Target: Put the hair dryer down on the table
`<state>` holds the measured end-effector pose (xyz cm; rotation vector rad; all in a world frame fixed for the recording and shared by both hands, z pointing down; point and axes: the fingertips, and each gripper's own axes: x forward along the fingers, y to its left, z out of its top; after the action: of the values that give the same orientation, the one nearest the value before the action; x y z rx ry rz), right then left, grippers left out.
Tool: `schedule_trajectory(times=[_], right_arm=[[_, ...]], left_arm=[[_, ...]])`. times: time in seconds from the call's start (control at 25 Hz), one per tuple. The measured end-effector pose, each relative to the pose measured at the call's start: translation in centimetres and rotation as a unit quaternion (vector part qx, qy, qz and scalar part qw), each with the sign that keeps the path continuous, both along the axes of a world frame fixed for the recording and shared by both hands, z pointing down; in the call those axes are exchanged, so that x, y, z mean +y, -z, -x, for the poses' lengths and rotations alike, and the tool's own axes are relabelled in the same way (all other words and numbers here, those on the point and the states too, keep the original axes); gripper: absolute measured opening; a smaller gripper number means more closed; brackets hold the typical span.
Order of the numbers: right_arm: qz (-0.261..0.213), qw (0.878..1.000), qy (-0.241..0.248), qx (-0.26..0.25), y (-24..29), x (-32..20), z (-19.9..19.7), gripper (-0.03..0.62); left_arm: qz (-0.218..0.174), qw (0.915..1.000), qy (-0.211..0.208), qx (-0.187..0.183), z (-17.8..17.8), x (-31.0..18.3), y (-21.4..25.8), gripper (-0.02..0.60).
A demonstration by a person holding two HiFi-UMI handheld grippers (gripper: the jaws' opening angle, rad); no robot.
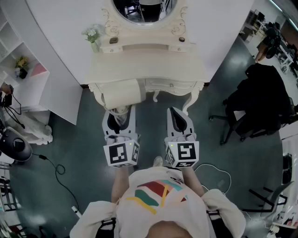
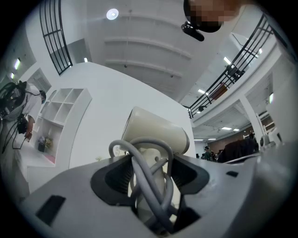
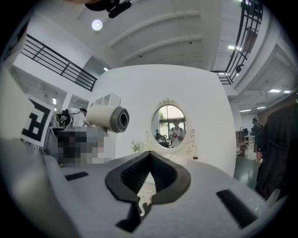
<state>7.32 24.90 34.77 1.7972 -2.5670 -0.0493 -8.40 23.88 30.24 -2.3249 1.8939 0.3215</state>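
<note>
A cream hair dryer (image 1: 122, 94) with a grey cord wound round its handle is held in the air just in front of the white vanity table (image 1: 149, 65). My left gripper (image 1: 118, 117) is shut on the handle, and the dryer's barrel stands above the jaws. In the left gripper view the hair dryer (image 2: 156, 132) fills the space between the pads of the left gripper (image 2: 150, 160). My right gripper (image 1: 178, 114) hangs beside it, level, its tips together and nothing in them. The right gripper view shows the right gripper (image 3: 150, 155), the hair dryer (image 3: 107, 117) up at the left, and the vanity table (image 3: 186, 159) ahead.
An oval mirror (image 1: 144, 9) stands at the table's back, with a small vase of flowers (image 1: 93, 37) at its left and a small dark knob (image 1: 182, 39) at its right. A white shelf unit (image 1: 23, 69) is at left, and a black chair with a dark coat (image 1: 260, 102) at right. Cables (image 1: 56, 169) lie on the floor.
</note>
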Motion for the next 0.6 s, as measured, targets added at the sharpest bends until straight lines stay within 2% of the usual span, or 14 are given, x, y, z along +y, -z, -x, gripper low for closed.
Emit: schedule_trajectory(times=[0.24, 0.48, 0.6], right_arm=[[0.002, 1.0, -0.006, 0.002, -0.3, -0.5, -0.6, 0.0], [0.002, 1.0, -0.008, 0.012, -0.4, -1.3, -0.9, -0.002], [0.001, 1.0, -0.005, -0.006, -0.3, -1.6, -1.2, -0.001]], left_arm=[[0.009, 0.9999, -0.001, 0.004, -0.4, -0.4, 0.6, 0.244], [0.0, 0.9999, -0.012, 0.008, -0.8, -1.2, 0.9, 0.244], [0.005, 0.9999, -0.013, 0.005, -1.3, -1.5, 1.2, 0.244]])
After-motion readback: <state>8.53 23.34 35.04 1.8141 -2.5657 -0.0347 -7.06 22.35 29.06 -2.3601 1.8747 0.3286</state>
